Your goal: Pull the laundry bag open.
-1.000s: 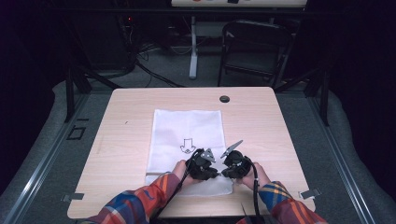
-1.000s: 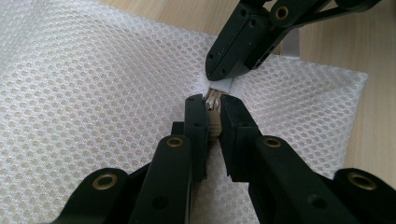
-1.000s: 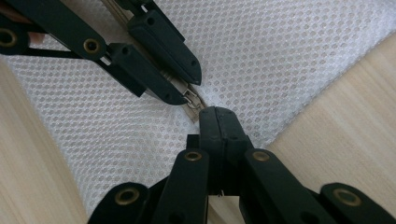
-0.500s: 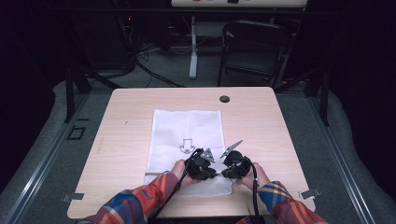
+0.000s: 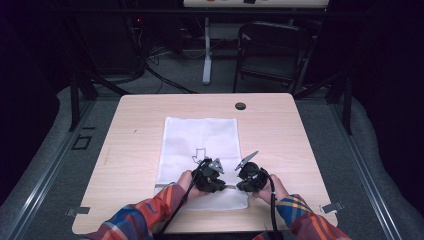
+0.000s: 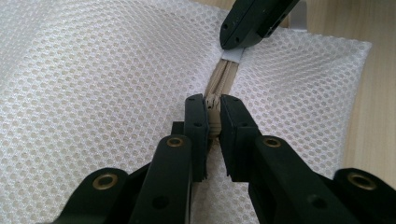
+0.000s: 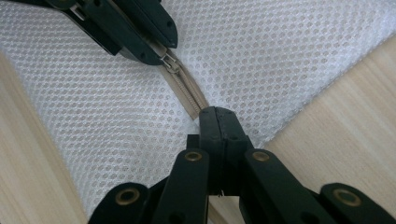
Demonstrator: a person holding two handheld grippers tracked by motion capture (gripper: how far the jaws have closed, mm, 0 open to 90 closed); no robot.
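White mesh bag [image 5: 200,145] flat on surface [image 5: 135,150], left tool [image 6: 213,122] pinching beige zipper [image 6: 224,77], right tool [image 7: 218,122] clamped on zipper end.

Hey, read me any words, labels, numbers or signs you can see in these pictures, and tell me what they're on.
No readable text anywhere.
The white mesh bag carries one dark outline mark, a shape rather than letters.
Marks on the white panel at the back are too blurred to read.

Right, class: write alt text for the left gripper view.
The left gripper has its two black jaws pinched on the beige zipper of a white mesh bag lying on a wooden table. The right gripper grips the zipper's far end.
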